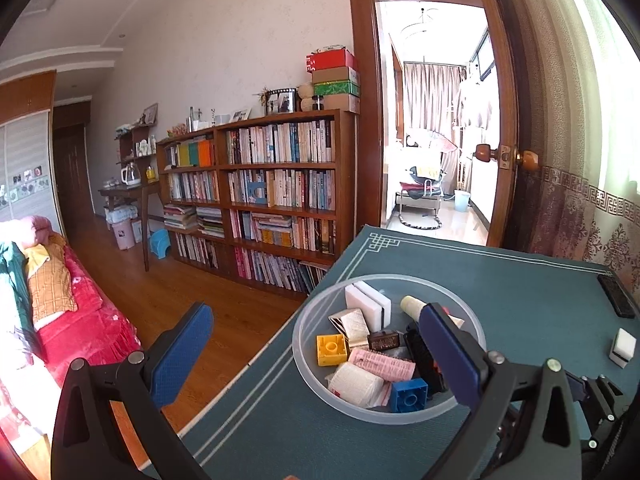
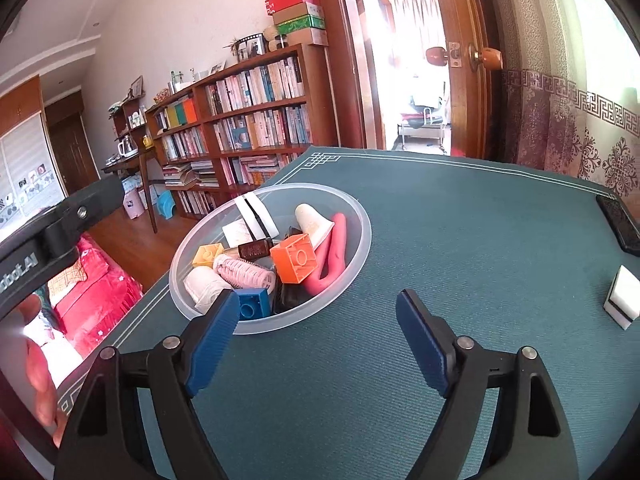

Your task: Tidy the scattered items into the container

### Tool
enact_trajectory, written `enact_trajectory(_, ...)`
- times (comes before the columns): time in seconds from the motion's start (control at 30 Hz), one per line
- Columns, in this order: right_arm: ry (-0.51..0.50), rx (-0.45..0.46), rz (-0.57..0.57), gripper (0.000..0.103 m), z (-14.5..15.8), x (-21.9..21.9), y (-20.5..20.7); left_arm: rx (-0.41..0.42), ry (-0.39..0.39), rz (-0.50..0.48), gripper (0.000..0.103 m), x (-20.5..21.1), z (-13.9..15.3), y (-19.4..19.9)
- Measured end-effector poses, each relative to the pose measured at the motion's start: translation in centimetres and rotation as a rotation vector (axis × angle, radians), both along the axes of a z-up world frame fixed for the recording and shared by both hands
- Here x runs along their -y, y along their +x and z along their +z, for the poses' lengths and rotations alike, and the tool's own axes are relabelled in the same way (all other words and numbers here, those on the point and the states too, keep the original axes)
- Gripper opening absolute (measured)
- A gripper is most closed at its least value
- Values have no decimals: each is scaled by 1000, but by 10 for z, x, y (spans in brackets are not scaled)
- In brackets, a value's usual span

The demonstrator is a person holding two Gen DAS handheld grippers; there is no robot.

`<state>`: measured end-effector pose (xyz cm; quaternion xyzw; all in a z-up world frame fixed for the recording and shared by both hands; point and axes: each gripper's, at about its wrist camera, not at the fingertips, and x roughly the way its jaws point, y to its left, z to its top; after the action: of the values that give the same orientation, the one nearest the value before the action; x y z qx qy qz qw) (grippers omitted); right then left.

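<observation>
A translucent round bowl (image 2: 360, 236) sits near the left edge of the counter (image 2: 460, 220), which is covered with a teal cloth bordered in white lines. The bowl holds most of the scattered items: an orange block (image 2: 294, 258) on top, a blue block (image 2: 252, 304), a yellow block (image 2: 207, 254), a pink curved piece (image 2: 334, 254) lying against the far wall, a white-and-black sponge (image 2: 256, 212), and several small packets (their labels are too small to read). One more white sponge with a black stripe (image 2: 622, 298) stands alone on the cloth, well apart from the bowl toward the right edge, near a dark flat device (image 2: 618, 224). The right hand-held gripper (image 2: 316, 344) hovers over bare cloth just beside the bowl, its blue pads spread wide with nothing between them. The left hand-held gripper (image 1: 316, 356) is likewise released and empty, one finger over the bowl, the other out past the counter edge above the wooden floor (image 1: 168, 288).
</observation>
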<state>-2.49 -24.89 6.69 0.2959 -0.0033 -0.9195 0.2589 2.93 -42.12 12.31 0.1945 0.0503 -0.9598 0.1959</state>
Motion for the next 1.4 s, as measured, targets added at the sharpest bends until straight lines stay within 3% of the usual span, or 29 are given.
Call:
enact_trajectory(0.07,-8,10,-1,84,0,-1,-1,55,105,-54,103,6,-5,-2)
enact_trajectory(0.13,-6,13,2,83,1,0,0,99,151,-69,103,11,-12,-7)
enact_trajectory(0.23,5,2,7,84,1,2,3,152,91,-35,103,7,-25,-11)
enact_trajectory(0.33,14,7,7,84,-1,3,2,204,32,-68,103,1,-31,-15)
enact_trajectory(0.6,82,-18,-46,84,-9,9,2,258,39,-53,103,9,-41,-20)
enact_trajectory(0.67,113,-57,-95,90,-8,8,2,266,42,-33,103,15,-42,-20)
enact_trajectory(0.73,141,-78,-137,103,-7,7,0,266,40,-15,103,20,-43,-18)
enact_trajectory(0.9,91,-60,-174,103,-6,-4,-7,264,6,8,103,26,-44,-13)
enact_trajectory(1.1,51,-169,-217,103,13,-15,9,268,-22,21,103,38,-45,-6)
enact_trajectory(1.2,-2,-156,-207,103,20,-20,8,270,-23,32,103,44,-46,-4)
enact_trajectory(1.4,-6,-99,-153,103,13,-13,3,285,-23,34,103,46,-51,-4)
